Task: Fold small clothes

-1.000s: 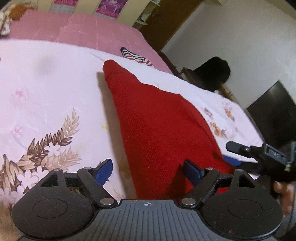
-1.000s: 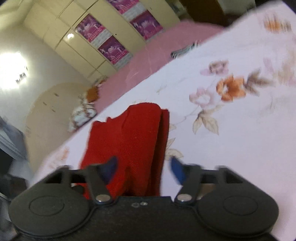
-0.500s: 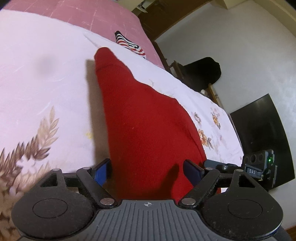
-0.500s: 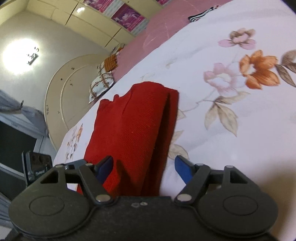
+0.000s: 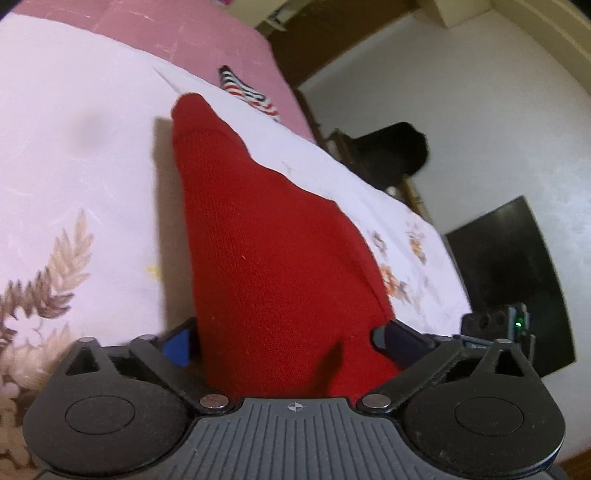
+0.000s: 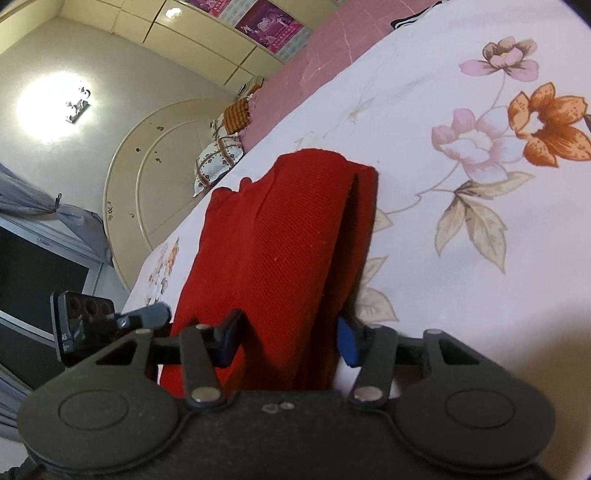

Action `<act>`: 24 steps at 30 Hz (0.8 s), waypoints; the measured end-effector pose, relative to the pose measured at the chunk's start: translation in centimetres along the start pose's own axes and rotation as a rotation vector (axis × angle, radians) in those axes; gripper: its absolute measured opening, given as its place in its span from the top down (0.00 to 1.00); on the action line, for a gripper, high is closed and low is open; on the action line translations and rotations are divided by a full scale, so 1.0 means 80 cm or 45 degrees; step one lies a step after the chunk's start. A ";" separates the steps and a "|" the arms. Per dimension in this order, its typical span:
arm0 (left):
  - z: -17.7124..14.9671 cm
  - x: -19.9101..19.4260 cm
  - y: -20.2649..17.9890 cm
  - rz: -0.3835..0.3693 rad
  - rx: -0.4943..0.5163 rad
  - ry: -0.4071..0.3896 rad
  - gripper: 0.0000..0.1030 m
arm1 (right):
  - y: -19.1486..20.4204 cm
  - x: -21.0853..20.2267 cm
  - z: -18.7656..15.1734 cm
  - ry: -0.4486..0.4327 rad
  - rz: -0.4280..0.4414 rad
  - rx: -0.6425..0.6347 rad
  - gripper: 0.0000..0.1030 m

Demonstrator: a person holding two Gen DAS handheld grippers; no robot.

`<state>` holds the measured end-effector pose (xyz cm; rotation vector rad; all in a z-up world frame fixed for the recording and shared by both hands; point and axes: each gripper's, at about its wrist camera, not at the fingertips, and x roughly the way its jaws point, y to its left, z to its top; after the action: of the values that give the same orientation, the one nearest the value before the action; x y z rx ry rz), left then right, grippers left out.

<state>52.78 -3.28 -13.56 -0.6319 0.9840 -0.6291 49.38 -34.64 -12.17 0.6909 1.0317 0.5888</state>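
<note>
Spreading beneath both grippers, the floral bedsheet [image 6: 461, 229] ran off the frame on every side, and its near part was hidden under the tool bodies. Beyond it a pink cover [image 5: 192, 33] reached a far edge too blurred to read. On the sheet lay the red knitted garment [image 5: 266, 251], folded long and narrow; its near end was cut off behind both grippers, so how it ended there could not be made out. The left gripper [image 5: 284, 341] straddled this near end with its jaws opening to their widest, the cloth between the fingers, the left pad just beside the cloth and the right pad at its edge, whether touching I could not tell. The right gripper [image 6: 288, 338] had the garment's doubled fold between its fingers, jaws closing, both pads against the cloth. Bare sheet lay open to the left of the left fingers and to the right of the right fingers. Far ahead of the left fingers, past the garment's tip, sat a small striped cloth [image 5: 247, 92], partly cut off by the sheet's rise.
</note>
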 end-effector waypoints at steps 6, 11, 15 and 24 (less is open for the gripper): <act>-0.001 -0.003 0.031 -0.201 -0.149 -0.027 0.00 | -0.003 0.002 0.001 -0.008 0.016 0.004 0.51; -0.007 0.009 0.011 -0.114 -0.088 -0.016 0.00 | -0.005 0.001 -0.002 -0.017 0.020 0.003 0.51; -0.006 -0.005 0.029 -0.178 -0.143 -0.068 0.00 | -0.003 0.001 -0.003 -0.021 0.012 -0.004 0.51; 0.012 0.010 0.015 -0.002 -0.013 0.020 0.31 | 0.002 0.007 -0.002 -0.029 0.006 -0.009 0.52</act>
<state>54.19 -2.90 -14.48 -0.6376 1.0018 -0.6320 49.45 -34.11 -12.40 0.6923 1.0063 0.5870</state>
